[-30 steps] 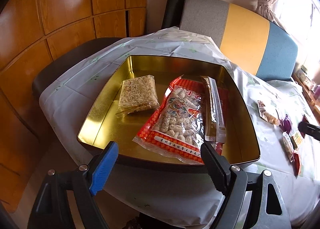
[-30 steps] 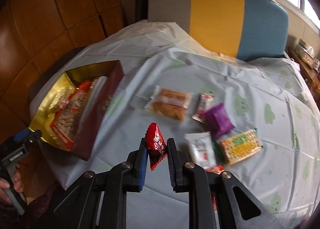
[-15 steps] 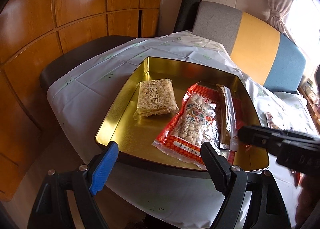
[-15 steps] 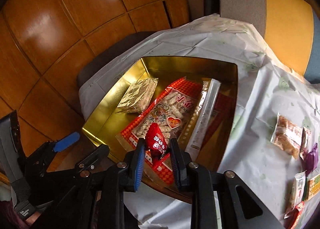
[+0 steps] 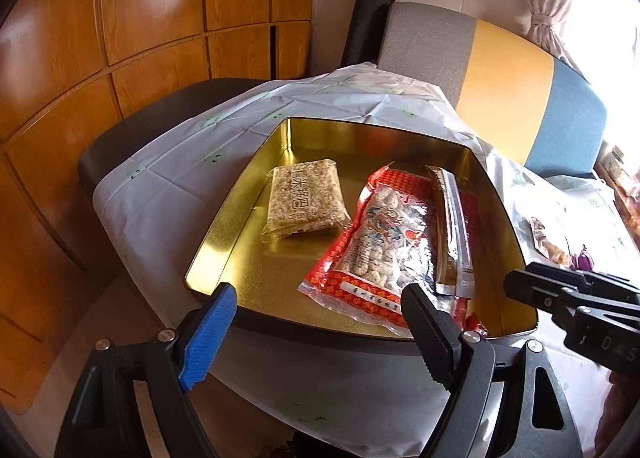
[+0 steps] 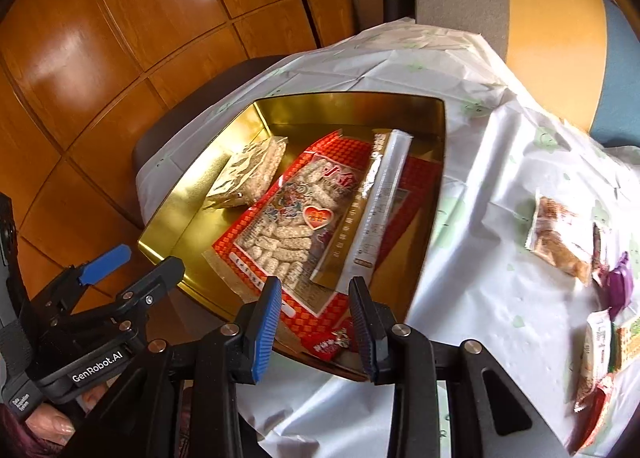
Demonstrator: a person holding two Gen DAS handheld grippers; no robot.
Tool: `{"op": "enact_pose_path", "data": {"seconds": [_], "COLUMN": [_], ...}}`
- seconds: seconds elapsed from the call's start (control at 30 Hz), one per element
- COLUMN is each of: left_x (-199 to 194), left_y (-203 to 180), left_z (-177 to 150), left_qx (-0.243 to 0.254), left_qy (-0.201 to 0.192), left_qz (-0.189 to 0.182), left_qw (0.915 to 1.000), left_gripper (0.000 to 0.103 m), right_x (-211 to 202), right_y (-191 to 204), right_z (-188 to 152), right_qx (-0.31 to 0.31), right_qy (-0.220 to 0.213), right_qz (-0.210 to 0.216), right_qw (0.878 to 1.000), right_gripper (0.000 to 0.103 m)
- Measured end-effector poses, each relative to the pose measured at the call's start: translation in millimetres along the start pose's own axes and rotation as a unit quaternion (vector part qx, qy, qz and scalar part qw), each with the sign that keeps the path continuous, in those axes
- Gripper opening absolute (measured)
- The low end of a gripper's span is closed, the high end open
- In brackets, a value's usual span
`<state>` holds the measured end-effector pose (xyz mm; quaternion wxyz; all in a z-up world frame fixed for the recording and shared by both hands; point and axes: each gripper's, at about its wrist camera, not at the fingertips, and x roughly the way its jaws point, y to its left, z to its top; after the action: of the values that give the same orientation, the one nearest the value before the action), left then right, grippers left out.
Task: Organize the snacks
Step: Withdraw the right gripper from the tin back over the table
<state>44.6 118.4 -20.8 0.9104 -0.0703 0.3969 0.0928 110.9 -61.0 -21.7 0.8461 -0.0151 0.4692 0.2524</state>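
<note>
The small red packet [image 6: 332, 342] lies in the near corner of the gold tin [image 6: 224, 162], just below and between the fingers of my right hand-held gripper [image 6: 316, 318]. Its jaws have just been opening and now stand apart, touching nothing. The tin holds four snacks: that red packet, a big red bag of puffed sticks [image 6: 288, 226], a long narrow pack [image 6: 380, 210] lying on the bag, and a clear pack of rice cake [image 6: 248, 174] at the tin's far left. To the right of the tin, on the white-covered tabletop [image 6: 480, 258], I count about six more small packs. My left hand-held gripper [image 5: 316, 322] is spread wide and empty, before the tin's near rim.
</note>
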Motion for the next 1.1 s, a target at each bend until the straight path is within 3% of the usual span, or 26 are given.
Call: {"op": "enact_pose_path", "data": {"seconds": [0.43,1.1], "left_x": [-14,-31], "left_y": [-31,-90], "left_z": [-7,-15], "left_qx": [0.049,0.139], "left_qy": [-0.006,-0.019], "left_qz": [-0.011,-0.027], "left_qw": [0.9987,0.9897], "left_gripper": [0.085,0.085], "right_x": [-56,-122], "right_y": [-40,-142], "right_z": [-16,-55], "right_qx": [0.011,0.062], "right_qy": [-0.056,-0.075], "right_qz": [-0.071,-0.191], "right_qw": [0.996,0.977], "right_gripper": [0.035,0.038]}}
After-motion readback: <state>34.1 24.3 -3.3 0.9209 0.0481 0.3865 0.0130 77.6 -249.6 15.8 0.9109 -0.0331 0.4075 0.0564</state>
